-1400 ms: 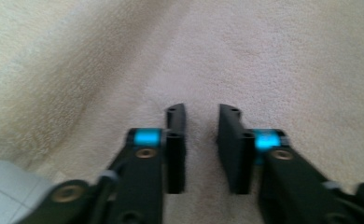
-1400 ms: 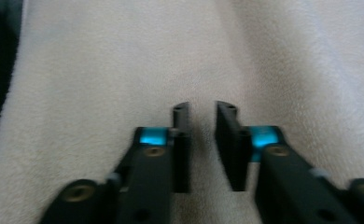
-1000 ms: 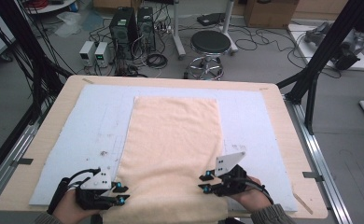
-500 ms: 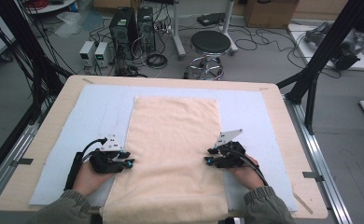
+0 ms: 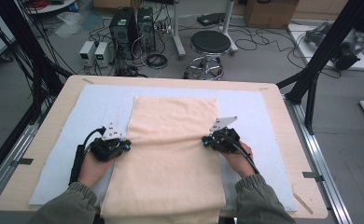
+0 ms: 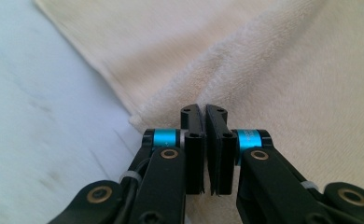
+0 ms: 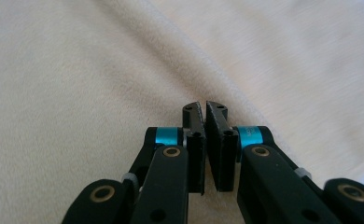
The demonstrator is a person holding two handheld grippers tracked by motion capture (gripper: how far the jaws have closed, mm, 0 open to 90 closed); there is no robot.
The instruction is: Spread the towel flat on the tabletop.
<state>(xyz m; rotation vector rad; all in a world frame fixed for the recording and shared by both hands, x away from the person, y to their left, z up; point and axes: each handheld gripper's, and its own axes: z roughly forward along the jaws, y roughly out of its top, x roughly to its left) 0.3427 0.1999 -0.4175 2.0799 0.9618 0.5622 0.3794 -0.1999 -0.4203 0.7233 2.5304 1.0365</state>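
Towel (image 5: 173, 154) is lying lengthwise from the tabletop's (image 5: 49, 135) far edge to its near edge, both tongs pinching its long side hems at mid-length: left gripper (image 5: 124, 145) leftward, right gripper (image 5: 207, 140) rightward, equally near.

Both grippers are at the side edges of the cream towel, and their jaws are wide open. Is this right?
Not quite. Both the left gripper and right gripper are at the towel's side edges, but the jaws have just closed, pinching a ridge of cloth. The gripper views show this.
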